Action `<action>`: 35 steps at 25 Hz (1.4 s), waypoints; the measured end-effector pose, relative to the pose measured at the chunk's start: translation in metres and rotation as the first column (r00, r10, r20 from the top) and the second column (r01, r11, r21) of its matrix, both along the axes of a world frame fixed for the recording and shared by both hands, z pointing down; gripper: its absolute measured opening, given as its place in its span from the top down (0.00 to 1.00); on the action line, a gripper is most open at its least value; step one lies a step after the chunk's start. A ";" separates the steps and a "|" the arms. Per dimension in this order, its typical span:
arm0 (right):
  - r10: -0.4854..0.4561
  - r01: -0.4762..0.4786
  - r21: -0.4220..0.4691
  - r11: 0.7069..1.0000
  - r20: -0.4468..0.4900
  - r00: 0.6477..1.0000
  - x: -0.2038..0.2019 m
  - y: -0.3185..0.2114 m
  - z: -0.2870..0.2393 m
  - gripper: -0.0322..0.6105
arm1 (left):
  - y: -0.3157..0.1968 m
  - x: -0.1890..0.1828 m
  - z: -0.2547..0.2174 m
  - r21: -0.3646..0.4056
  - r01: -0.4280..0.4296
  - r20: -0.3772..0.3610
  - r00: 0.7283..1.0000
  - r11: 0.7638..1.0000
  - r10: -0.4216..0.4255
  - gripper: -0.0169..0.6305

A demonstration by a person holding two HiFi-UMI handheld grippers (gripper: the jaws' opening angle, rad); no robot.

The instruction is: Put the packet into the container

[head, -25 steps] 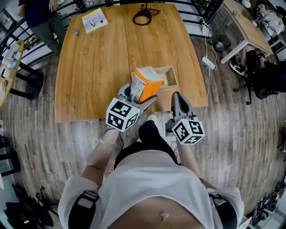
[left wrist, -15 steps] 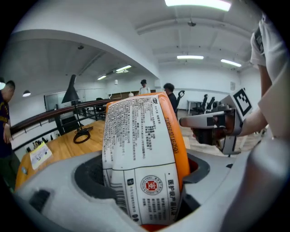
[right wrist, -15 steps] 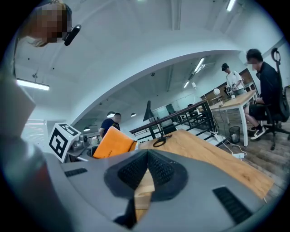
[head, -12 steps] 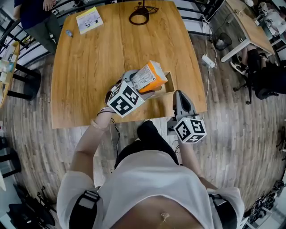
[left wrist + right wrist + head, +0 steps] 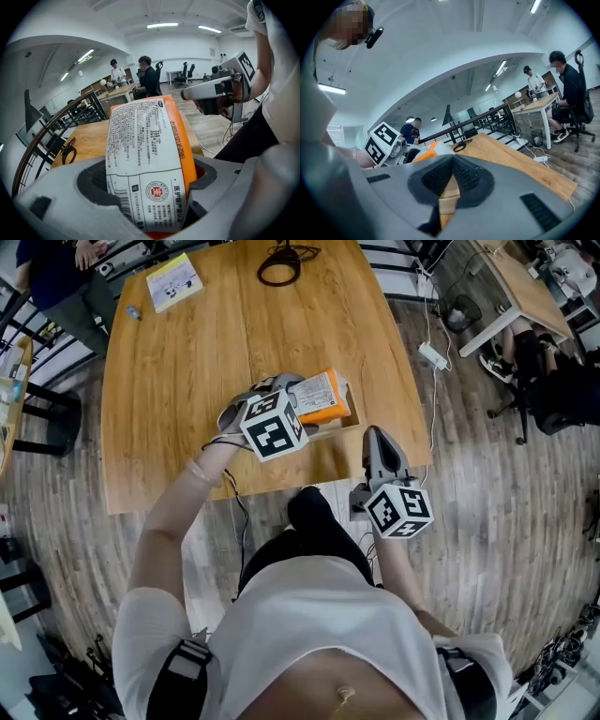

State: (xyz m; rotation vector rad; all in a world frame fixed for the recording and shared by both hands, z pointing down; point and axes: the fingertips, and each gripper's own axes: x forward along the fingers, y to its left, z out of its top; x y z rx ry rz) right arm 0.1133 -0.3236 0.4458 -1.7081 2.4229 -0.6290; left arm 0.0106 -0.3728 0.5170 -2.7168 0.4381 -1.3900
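Note:
In the head view the orange and white packet (image 5: 324, 396) lies nearly flat over the small wooden container (image 5: 328, 427), hiding most of it. My left gripper (image 5: 298, 401) is shut on the packet's near end, its marker cube just left of the box. The left gripper view shows the printed packet (image 5: 147, 154) clamped between the jaws of the left gripper (image 5: 150, 187). My right gripper (image 5: 378, 442) hovers at the table's near edge, right of the container, with nothing in it. In its own view the right gripper (image 5: 451, 160) has its pads touching, and the packet (image 5: 425, 153) shows beyond them.
A yellow booklet (image 5: 173, 282) and a coiled black cable (image 5: 281, 261) lie at the wooden table's far end. A person (image 5: 47, 263) stands by the far left corner. A power strip (image 5: 431, 355) is on the floor at right, near another desk (image 5: 511, 287).
My left gripper has carried the packet away from me and tipped it from upright to almost flat over the container. The right gripper has stayed where it was.

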 end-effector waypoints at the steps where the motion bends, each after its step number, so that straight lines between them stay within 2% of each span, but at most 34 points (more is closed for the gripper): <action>1: 0.003 -0.003 0.001 1.000 0.002 1.000 0.001 0.000 0.000 0.93 | 0.000 0.002 0.004 -0.008 -0.012 0.018 1.000 1.000 0.012 0.36; 8: 0.017 -0.017 -0.017 1.000 0.008 1.000 0.007 0.001 0.006 0.93 | 0.000 0.011 0.035 -0.076 -0.067 0.123 0.989 0.995 0.076 0.36; 14: 0.029 -0.028 -0.014 0.999 0.020 0.999 0.009 -0.002 0.006 0.93 | 0.000 0.011 0.053 -0.141 -0.073 0.166 0.982 0.987 0.096 0.36; 25: 0.036 -0.035 -0.020 0.999 0.019 0.999 0.010 -0.007 0.008 0.93 | 0.000 0.010 0.064 -0.214 -0.053 0.171 0.981 0.975 0.091 0.35; 29: 0.039 -0.039 -0.021 0.999 0.015 0.999 0.012 -0.008 0.008 0.93 | -0.006 0.009 0.058 -0.228 -0.026 0.161 0.985 0.973 0.064 0.33; 35: 0.047 -0.047 -0.026 0.999 0.011 0.999 0.016 -0.010 0.008 0.93 | 0.000 0.013 0.066 -0.281 -0.048 0.160 0.982 0.959 0.096 0.32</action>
